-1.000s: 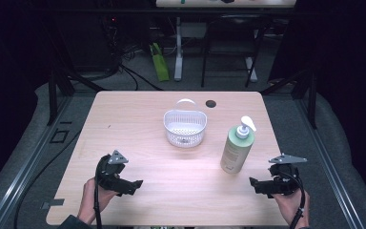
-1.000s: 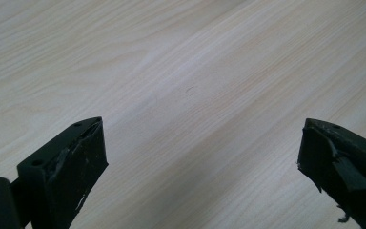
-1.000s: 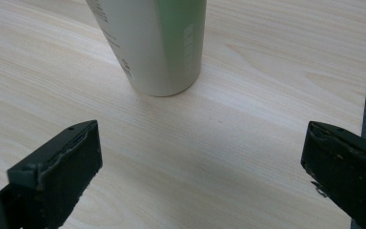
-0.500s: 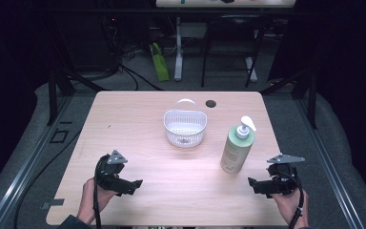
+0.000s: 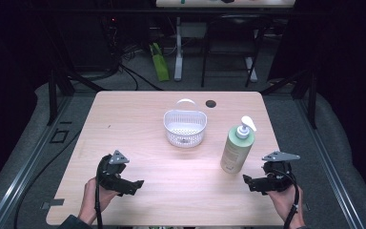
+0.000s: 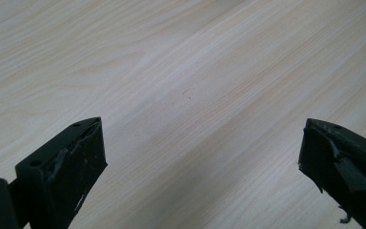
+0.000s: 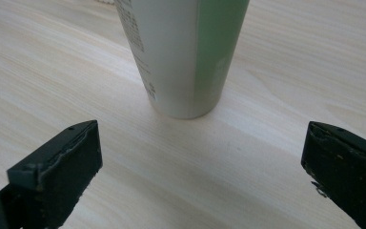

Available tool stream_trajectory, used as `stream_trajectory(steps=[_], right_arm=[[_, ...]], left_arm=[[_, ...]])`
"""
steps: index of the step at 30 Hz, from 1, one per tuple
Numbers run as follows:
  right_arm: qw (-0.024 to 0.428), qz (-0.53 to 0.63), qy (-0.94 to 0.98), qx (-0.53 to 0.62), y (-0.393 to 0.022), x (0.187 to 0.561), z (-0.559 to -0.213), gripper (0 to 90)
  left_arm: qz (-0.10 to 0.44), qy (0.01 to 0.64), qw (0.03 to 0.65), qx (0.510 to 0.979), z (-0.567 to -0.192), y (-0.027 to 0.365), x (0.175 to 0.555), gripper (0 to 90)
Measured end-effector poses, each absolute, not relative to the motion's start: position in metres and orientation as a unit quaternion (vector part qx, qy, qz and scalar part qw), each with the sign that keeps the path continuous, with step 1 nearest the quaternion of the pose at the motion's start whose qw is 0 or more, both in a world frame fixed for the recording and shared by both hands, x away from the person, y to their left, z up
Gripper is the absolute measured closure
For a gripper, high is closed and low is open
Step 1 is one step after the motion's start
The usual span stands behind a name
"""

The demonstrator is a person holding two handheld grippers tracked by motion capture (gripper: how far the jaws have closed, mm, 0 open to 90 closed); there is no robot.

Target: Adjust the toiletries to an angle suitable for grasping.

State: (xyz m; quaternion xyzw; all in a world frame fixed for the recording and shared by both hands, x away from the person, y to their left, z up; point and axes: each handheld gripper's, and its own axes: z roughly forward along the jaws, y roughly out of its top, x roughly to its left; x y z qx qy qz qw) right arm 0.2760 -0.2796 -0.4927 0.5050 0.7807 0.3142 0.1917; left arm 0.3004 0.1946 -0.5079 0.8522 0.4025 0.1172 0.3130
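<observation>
Both my jaw pairs wide, empty | left gripper (image 6: 202,167) over bare table (image 6: 181,71) | right gripper (image 7: 202,167) facing bottle (image 7: 181,57), not touching

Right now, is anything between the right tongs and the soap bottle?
Nothing visible. The right tongs are open and point at the bottle, with bare table between them. The basket sits off to the side, behind the bottle's left.
</observation>
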Motion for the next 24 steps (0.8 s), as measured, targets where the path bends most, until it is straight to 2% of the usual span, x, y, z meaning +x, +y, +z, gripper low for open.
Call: stream_trajectory(steps=[7, 24], right_arm=[[0.194, 0.329, 0.783, 0.492, -0.27, 0.281, -0.49, 0.0], [0.243, 0.368, 0.763, 0.472, -0.25, 0.299, -0.473, 0.0]], left_arm=[[0.116, 0.398, 0.311, 0.855, -0.508, 0.192, 0.3, 1.1], [0.115, 0.396, 0.31, 0.857, -0.509, 0.19, 0.301, 0.8]])
